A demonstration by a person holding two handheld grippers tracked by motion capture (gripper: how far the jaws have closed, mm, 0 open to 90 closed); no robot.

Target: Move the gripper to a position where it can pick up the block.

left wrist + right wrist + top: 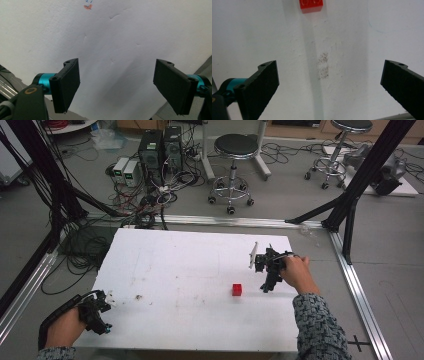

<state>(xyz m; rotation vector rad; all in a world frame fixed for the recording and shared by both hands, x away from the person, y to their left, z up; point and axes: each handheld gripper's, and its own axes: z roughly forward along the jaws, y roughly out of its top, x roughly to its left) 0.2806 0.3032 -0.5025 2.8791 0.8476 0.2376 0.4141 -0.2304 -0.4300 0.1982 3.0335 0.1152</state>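
Red block [237,289] sits on the white table [190,270] right of centre, just left of the right gripper [268,286], whose jaws are spread wide with nothing between, while the left gripper [102,325] hovers at the near left corner, well apart, jaws likewise wide and empty.

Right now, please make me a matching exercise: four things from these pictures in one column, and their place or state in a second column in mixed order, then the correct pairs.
Things:
1. red block
2. left claw
3. right claw
4. black stool

Places or states:
A. on the floor beyond the table
B. open, at the near left corner of the white table
C. on the table, to the right of its middle
D. open, just right of the block

Pairs: 1-C, 2-B, 3-D, 4-A
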